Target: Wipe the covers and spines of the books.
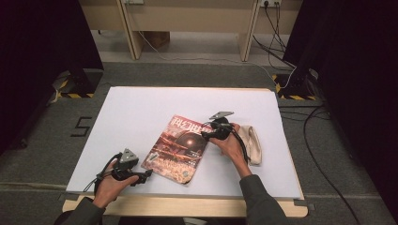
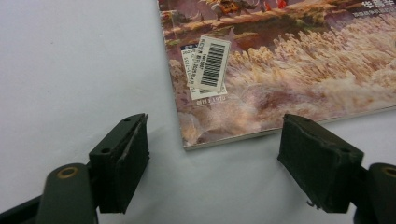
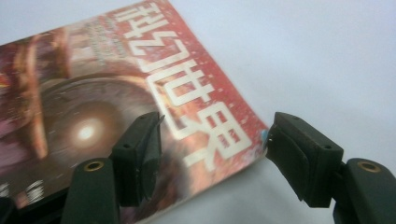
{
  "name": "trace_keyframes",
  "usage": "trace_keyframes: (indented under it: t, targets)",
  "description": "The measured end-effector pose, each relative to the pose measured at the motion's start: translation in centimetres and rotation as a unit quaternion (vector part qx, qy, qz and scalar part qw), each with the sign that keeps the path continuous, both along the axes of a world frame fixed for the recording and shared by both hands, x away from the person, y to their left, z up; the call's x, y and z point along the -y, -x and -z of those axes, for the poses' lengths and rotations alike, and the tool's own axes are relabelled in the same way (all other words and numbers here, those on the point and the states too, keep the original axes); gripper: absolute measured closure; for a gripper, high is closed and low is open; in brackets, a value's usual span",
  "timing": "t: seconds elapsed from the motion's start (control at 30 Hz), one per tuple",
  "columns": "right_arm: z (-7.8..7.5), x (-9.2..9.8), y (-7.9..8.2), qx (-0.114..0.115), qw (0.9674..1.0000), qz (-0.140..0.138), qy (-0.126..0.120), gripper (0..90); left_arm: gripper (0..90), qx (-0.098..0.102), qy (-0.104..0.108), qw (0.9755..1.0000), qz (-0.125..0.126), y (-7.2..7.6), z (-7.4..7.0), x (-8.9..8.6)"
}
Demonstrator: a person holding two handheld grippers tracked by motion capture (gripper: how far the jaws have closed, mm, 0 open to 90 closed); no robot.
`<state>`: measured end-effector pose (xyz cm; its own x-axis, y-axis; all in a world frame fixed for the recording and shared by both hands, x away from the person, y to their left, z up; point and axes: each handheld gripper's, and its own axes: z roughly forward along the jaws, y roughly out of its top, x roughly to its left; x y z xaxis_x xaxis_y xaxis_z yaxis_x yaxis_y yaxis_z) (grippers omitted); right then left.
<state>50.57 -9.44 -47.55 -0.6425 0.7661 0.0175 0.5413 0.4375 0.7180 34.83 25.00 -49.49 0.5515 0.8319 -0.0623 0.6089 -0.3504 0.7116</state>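
At the middle of the white sheet (image 1: 141,112), a bit toward your right, lies the magazine (image 1: 177,147), flat, cover up, turned at an angle so its red title end points away from you and its pale lower end points toward the near edge. Cover: dark sphere with a bright spot, large white characters on red at the top, tan grassy scene lower down. In the left gripper view a barcode sticker (image 2: 211,63) sits on the cover near the magazine's corner, overlapping a second white label. Your left gripper (image 1: 149,174) rests low on the sheet just beside that near corner, jaws wide apart, nothing between the pads; in the left gripper view the corner of the magazine (image 2: 280,70) lies just ahead of the gap, not touched. Your right gripper (image 1: 205,135) is at the magazine's far right edge by the title; in the right gripper view its jaws stand apart over the magazine (image 3: 121,93), one pad over the cover, the other just off the edge by the top corner, not clamped on it; contact with the paper can't be told. Your right hand (image 1: 232,145) holds that gripper. Just beside that hand, to the right, a folded beige cloth (image 1: 253,143) lies on the sheet. The sheet covers a wooden table (image 1: 187,207); grey carpet (image 1: 42,150) surrounds it.
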Motion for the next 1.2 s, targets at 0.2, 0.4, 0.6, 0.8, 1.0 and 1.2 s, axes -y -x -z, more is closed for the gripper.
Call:
trace_keyframes:
  t: [0.2,0.4,0.6,0.8,1.0,1.2]
  targets:
    - [1.1,-0.5,-2.0,-0.022,0.9996,0.005,-0.018,36.6,27.8,0.004,-0.004,1.0000,0.001,0.0,0.0,-0.1]
    - [1.2,-0.3,-1.7,-0.033,0.9991,-0.006,-0.024,35.9,29.7,0.005,-0.005,1.0000,-0.003,-0.3,0.0,-0.2]
    - [1.0,0.8,0.7,-0.041,0.9990,-0.007,-0.015,36.1,28.3,0.004,-0.005,0.9996,-0.027,-0.9,0.0,-1.3]
    - [0.9,2.2,5.0,-0.053,0.9984,-0.008,-0.017,36.3,29.5,0.004,-0.002,0.9981,-0.062,-1.8,0.0,-2.4]
    - [0.9,2.7,9.2,-0.055,0.9982,-0.019,-0.017,36.6,30.2,-0.008,0.042,0.9963,-0.075,-2.1,-0.1,-3.0]
    - [0.9,3.1,11.8,-0.050,0.9982,-0.033,-0.006,38.7,29.0,-0.023,0.070,0.9953,-0.063,-1.9,-0.2,-2.3]
